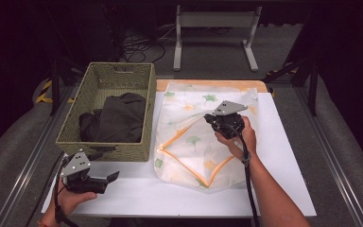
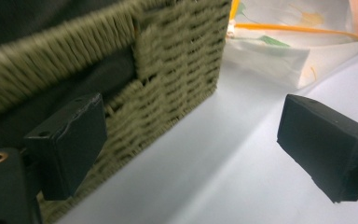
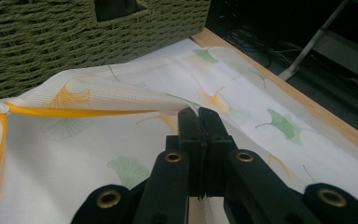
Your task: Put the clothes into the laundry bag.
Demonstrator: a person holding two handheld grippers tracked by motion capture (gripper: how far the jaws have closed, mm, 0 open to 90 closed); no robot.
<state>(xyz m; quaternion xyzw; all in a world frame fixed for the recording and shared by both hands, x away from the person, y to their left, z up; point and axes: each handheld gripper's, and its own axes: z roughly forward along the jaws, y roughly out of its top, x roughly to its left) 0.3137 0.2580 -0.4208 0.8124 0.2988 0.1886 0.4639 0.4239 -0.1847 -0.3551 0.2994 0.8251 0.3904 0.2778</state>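
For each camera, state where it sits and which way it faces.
High view: above the table's near side, looking forward and down; shows both forearms, left gripper, right gripper.
Left gripper view: on the left gripper, jaws apart, facing the woven basket.
Right gripper view: on the right gripper, jaws pinching the leaf-print bag.
All three share basket and bag.

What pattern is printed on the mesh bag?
Green and orange ginkgo leaves on the white mesh bag, orange zipper trim; clearest in the right gripper view.

Wicker basket blurred, cut off at frame's top.
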